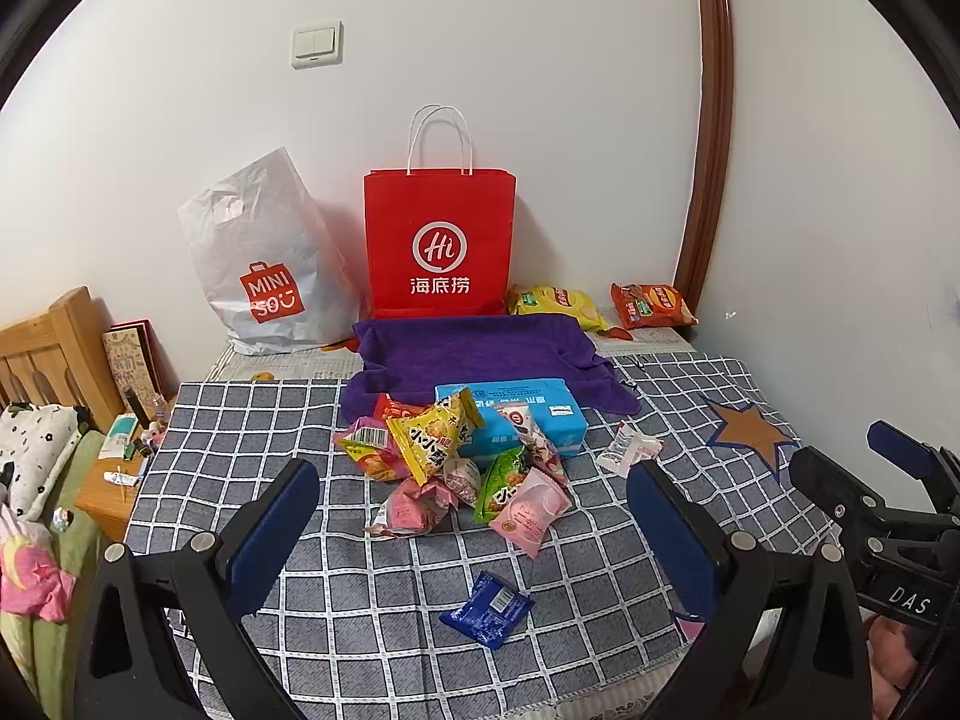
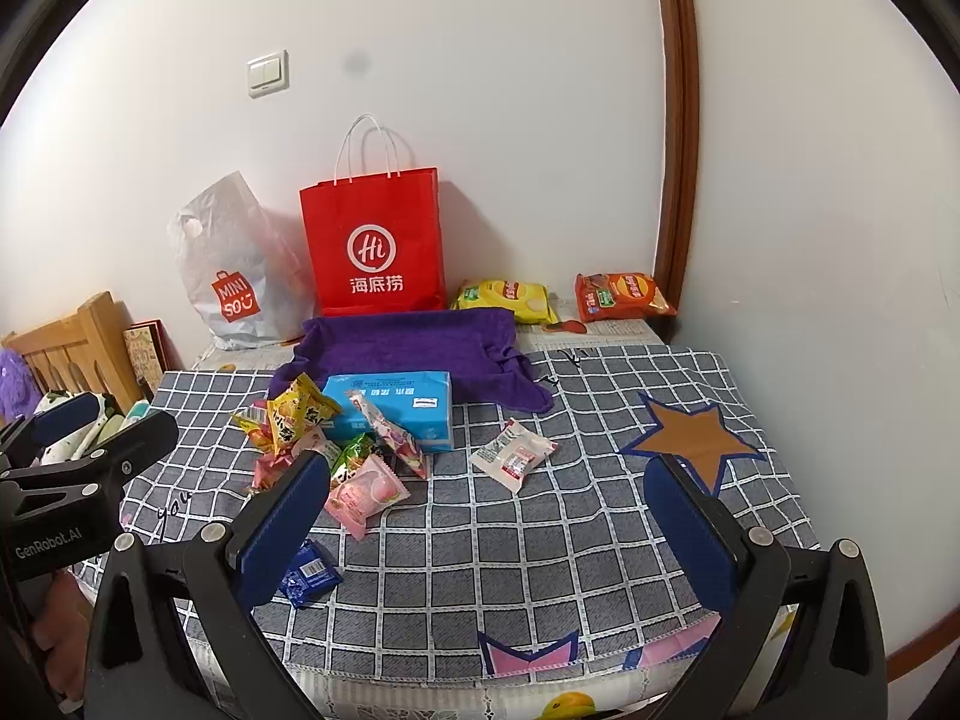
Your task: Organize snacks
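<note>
Over the checked cloth [image 1: 372, 612], both jaws gape, empty.

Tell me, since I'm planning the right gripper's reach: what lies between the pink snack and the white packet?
Only bare checked cloth lies between the pink snack and the white packet, shown in the right wrist view.

The left claw [image 1: 474, 516] is spread wide, its blue-padded fingers [image 1: 273, 534] far apart and holding nothing. The right claw [image 2: 486, 522] is likewise wide apart and empty-handed. Both sit level, side by side, pointing toward the far wall. A hand [image 2: 57, 636] grips the left handle.
</note>
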The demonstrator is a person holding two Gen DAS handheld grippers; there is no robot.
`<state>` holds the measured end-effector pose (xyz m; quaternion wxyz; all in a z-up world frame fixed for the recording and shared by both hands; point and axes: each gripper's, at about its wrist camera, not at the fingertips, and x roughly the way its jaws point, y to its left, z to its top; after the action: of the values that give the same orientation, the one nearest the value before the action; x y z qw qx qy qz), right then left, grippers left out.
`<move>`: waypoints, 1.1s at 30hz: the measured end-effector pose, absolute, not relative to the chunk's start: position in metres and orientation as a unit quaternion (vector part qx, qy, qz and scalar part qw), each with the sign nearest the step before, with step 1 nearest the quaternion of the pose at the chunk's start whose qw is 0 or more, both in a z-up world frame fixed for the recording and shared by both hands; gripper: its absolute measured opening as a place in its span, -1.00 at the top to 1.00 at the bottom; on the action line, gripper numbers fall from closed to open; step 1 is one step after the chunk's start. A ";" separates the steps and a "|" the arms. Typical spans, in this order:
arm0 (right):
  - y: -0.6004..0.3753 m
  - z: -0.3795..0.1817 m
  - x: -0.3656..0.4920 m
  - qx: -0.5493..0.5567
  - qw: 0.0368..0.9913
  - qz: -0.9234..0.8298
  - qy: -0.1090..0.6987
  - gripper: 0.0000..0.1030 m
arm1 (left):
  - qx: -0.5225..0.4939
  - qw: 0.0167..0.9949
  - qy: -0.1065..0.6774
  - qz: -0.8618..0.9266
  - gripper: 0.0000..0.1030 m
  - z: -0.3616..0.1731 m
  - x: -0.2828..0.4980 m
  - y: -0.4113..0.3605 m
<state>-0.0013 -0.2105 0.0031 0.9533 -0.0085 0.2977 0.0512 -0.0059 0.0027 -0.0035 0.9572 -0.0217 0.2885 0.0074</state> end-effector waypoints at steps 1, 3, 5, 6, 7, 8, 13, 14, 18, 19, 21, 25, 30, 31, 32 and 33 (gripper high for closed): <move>-0.210 0.003 -0.001 -0.009 0.953 0.051 0.297 -0.99 | -0.022 0.957 0.289 0.008 -0.99 -0.003 -0.006 0.003; -0.211 0.003 -0.001 -0.008 0.953 0.052 0.298 -0.99 | -0.022 0.957 0.289 0.007 -0.99 -0.003 -0.006 0.003; -0.210 0.003 -0.002 -0.010 0.953 0.052 0.297 -0.99 | -0.022 0.957 0.289 0.007 -0.99 -0.004 -0.006 0.003; -0.210 0.004 -0.002 -0.011 0.954 0.051 0.296 -0.99 | -0.022 0.957 0.289 0.007 -0.99 -0.004 -0.006 0.002; -0.210 0.004 -0.002 -0.011 0.954 0.051 0.296 -0.99 | -0.022 0.957 0.289 0.007 -0.99 -0.004 -0.006 0.002; -0.210 0.004 -0.002 -0.011 0.954 0.052 0.296 -0.99 | -0.022 0.957 0.289 0.007 -0.99 -0.004 -0.006 0.003; -0.209 0.004 -0.004 -0.010 0.954 0.053 0.295 -0.99 | -0.021 0.957 0.289 0.008 -0.99 -0.004 -0.006 0.002; -0.209 0.004 -0.004 -0.010 0.954 0.053 0.295 -0.99 | -0.022 0.957 0.289 0.007 -0.99 -0.004 -0.006 0.002; -0.209 0.004 -0.003 -0.010 0.954 0.054 0.294 -0.99 | -0.022 0.957 0.289 0.008 -0.99 -0.004 -0.006 0.002; -0.209 0.005 -0.003 -0.010 0.954 0.054 0.295 -0.99 | -0.022 0.957 0.289 0.007 -0.99 -0.004 -0.006 0.002; -0.209 0.005 -0.003 -0.008 0.955 0.054 0.293 -0.99 | -0.021 0.957 0.289 0.007 -0.99 -0.004 -0.006 0.002; -0.210 0.004 -0.003 -0.009 0.955 0.054 0.292 -0.99 | -0.022 0.957 0.289 0.008 -0.99 -0.004 -0.006 0.002; -0.210 0.004 -0.004 -0.008 0.955 0.054 0.291 -0.99 | -0.021 0.957 0.289 0.008 -0.99 -0.004 -0.006 0.002; -0.210 0.004 -0.004 -0.008 0.955 0.054 0.291 -0.99 | -0.021 0.957 0.289 0.008 -0.99 -0.005 -0.007 0.002; -0.210 0.004 -0.004 -0.008 0.955 0.055 0.291 -0.99 | -0.022 0.957 0.289 0.008 -0.99 -0.004 -0.006 0.002; -0.210 0.004 -0.004 -0.008 0.955 0.054 0.291 -0.99 | -0.022 0.957 0.289 0.008 -0.99 -0.004 -0.006 0.002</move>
<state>-0.0037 -0.2100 0.0042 0.9552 -0.0076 0.2908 0.0544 -0.0064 0.0016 -0.0044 0.9571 -0.0221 0.2888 0.0079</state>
